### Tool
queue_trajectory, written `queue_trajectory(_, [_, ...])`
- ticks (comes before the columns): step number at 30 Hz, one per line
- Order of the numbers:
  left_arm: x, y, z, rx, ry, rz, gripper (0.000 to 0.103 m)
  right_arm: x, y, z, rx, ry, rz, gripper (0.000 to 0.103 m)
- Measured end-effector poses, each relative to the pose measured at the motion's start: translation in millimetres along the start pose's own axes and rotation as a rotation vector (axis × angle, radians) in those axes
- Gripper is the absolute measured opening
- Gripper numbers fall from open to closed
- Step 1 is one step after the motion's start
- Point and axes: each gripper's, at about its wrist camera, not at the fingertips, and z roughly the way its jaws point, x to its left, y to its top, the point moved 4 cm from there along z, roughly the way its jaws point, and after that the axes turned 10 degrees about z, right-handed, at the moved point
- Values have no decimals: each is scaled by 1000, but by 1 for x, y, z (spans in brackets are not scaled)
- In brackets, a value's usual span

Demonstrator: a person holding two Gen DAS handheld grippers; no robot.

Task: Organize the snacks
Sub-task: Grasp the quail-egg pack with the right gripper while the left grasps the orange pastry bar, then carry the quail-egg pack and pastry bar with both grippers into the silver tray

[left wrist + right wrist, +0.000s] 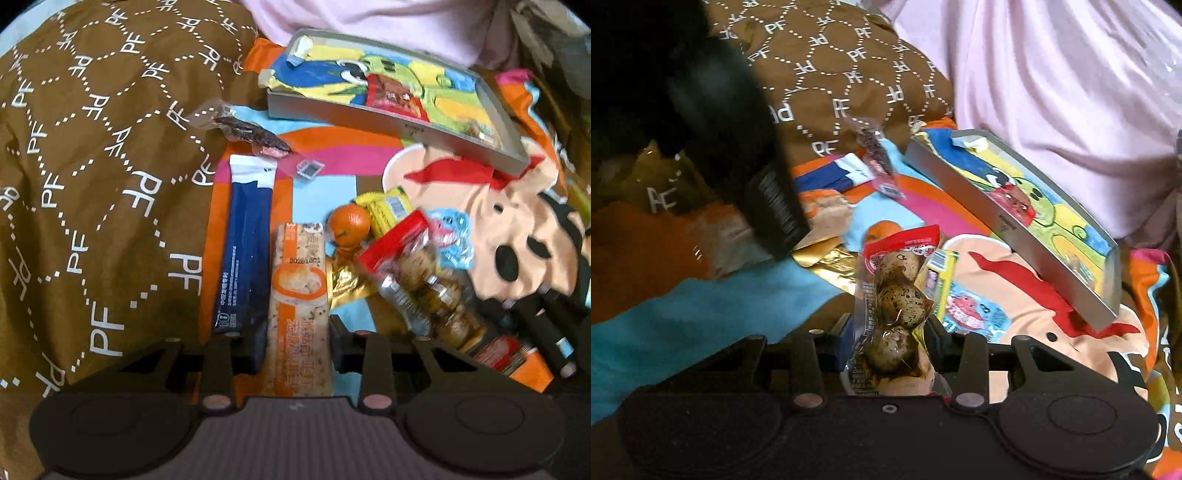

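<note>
Currently the right gripper [888, 332] pinches the quail-egg packet [890, 306], long axis along its fingers; the grey tray [1008, 229] lies ahead-right. Left gripper [297, 343] clamps the orange-white snack bar [299, 288], farther from the tray.

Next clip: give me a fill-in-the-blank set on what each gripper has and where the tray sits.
1. The right gripper is shut on a clear pack of three speckled ____.
2. The left gripper straddles the ____-printed snack bar.
3. Beside that bar lies a long ____ packet.
4. The grey tray rests on the ____ blanket.

Missing words: eggs; orange; blue; cartoon
</note>
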Motion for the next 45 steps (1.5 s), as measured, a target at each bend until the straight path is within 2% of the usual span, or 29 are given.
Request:
queue_trajectory(11, [-4,5,24,58,27,44,42,-23,8,-10,-22,-43,65,43])
queue_trajectory(19, [-11,7,25,54,87,39,37,-34,14,-14,-56,-44,86,43])
queue_trajectory(24, [-18,10,6,-34,115,-23,37,-47,21,-18,-107,-70,74,43])
queue_trajectory(29, [-31,28,-12,-145,123,-32,37,-67,27,-18,-176,-107,88,43])
queue_trajectory(38, [-54,104,-14,-305,79,-66,37,-121,46,0,-323,-190,205,43])
queue_trajectory(45, [-74,168,10,-349,54,-53,37,-191,51,29,-377,-217,396,43])
